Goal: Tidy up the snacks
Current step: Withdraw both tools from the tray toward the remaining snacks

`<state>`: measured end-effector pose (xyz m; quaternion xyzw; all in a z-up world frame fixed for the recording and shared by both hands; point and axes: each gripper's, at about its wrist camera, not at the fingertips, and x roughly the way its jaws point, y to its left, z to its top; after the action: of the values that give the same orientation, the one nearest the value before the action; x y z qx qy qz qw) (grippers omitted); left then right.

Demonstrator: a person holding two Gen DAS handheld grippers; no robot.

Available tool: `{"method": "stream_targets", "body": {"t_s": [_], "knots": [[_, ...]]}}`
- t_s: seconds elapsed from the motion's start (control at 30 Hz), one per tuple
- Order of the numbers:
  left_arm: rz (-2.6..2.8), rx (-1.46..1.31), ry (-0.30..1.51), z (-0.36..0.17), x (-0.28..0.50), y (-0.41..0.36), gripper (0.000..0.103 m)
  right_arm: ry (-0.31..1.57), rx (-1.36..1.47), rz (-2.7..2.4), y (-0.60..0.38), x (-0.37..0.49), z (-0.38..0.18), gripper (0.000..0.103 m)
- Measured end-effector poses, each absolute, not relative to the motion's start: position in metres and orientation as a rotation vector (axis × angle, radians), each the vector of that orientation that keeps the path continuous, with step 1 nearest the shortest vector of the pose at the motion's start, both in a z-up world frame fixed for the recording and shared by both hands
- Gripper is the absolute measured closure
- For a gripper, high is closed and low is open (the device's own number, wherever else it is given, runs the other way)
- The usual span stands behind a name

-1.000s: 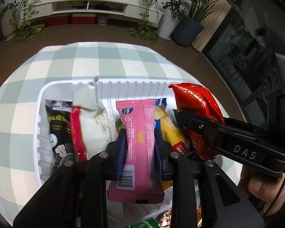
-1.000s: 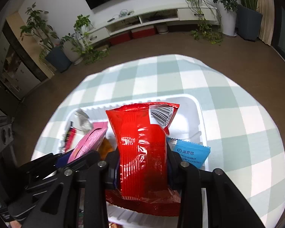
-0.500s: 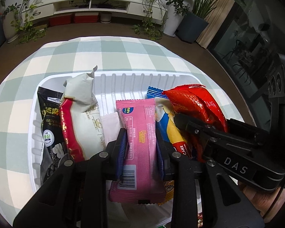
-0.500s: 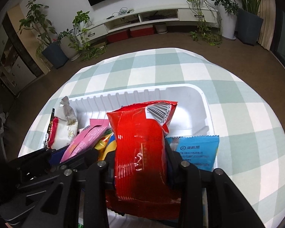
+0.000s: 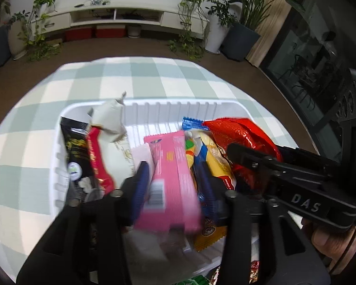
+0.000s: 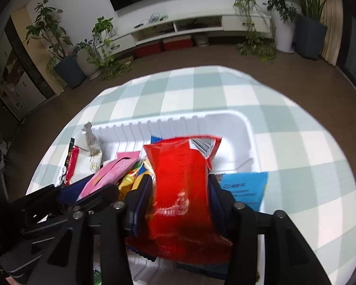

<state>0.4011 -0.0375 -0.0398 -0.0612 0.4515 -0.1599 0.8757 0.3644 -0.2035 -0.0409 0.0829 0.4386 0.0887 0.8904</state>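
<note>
The only writing that reads clearly is "DAS", in pale letters on the side of the right gripper where it crosses the left wrist view at about four o'clock; a barcode shows on the pink snack bar, and "CREAM" can be made out on the yellow packet beside it. The blue packet carries small white print too fine to read. Both grippers point steeply down into the white bin on the checked tablecloth. The left gripper is opening, the pink bar between its blue pads with a gap on the left side. The right gripper's jaws are also opening, the red bag upright between them, blurred, over the bin. A hand grips the right tool at five o'clock.
</note>
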Motion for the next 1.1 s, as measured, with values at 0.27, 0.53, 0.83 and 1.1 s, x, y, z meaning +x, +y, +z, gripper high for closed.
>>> {"method": "stream_targets", "body": {"t_s": [0.27, 0.53, 0.83, 1.1], "knots": [[-0.352, -0.106, 0.87, -0.005, 0.373, -0.034, 0.032, 0.845, 0.192, 0.193, -0.211, 0.341, -0.014, 0.036], [-0.351, -0.104, 0.785, 0.033, 0.314, -0.019, 0.01, 0.764, 0.261, 0.245, -0.216, 0.287, 0.013, 0.026], [-0.357, -0.101, 0.657, 0.075, 0.226, 0.012, 0.0, 0.686, 0.298, 0.305, -0.212, 0.204, 0.022, 0.013], [-0.241, -0.087, 0.668, 0.06, 0.149, 0.067, 0.0, 0.697, 0.323, 0.306, -0.215, 0.131, -0.004, 0.01]]}}
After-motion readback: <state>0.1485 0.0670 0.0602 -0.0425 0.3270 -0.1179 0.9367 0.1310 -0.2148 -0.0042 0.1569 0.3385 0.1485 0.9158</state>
